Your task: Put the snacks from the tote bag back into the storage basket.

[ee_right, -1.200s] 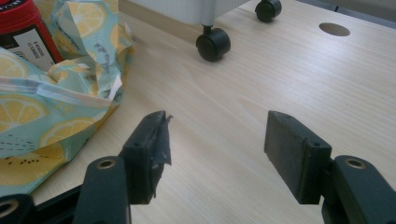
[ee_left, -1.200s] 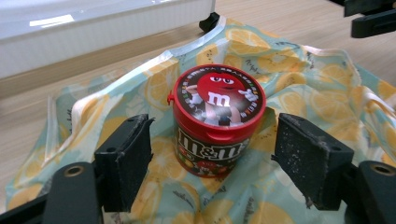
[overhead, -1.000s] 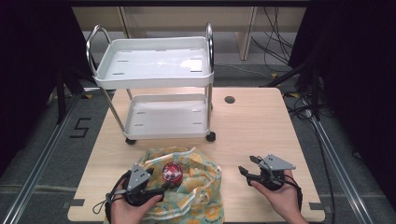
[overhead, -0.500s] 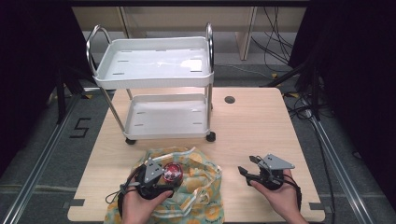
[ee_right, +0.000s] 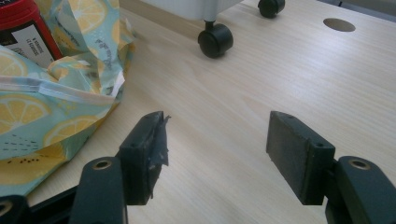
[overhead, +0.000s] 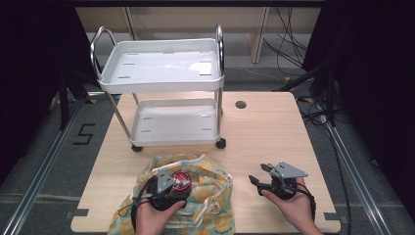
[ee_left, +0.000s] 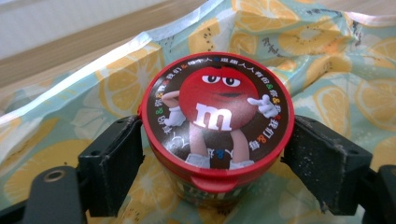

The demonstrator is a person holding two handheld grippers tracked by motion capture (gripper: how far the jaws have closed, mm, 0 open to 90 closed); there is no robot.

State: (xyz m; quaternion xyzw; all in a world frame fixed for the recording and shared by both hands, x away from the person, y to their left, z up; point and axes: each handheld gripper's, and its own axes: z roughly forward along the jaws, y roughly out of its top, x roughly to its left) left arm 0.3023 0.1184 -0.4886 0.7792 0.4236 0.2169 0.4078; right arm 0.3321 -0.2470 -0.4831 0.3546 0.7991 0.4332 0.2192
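Desk [overhead: 264, 132] of pale wood is flanked by floor rails. "m" is read on the candy tub [ee_left: 217, 122], pinched by the left hand-held gripper [ee_left: 212, 161]; the right hand-held gripper [ee_right: 217, 140] is spread.

Red-lidded candy tub [ee_left: 218, 122]: glossy red rim around a dark brown disc, a red cartoon figure at its middle with white eyes, white gloves, white shoes and a white "m", ringed by small multicoloured characters; white label with black print on its red side. Pale turquoise bag [overhead: 209, 196] beneath it, patterned with yellow-orange citrus slices and white trim. Black jaws on the left gripper [ee_left: 212, 163] and on the right gripper [ee_right: 219, 144], grey plate atop the latter. Light wood-grain table [overhead: 264, 132], far part marked by one dark round hole [overhead: 240, 104]. White two-shelf cart [overhead: 164, 88] with shiny silver handles and black castors. Grey floor at left with a black "5" [overhead: 84, 134].
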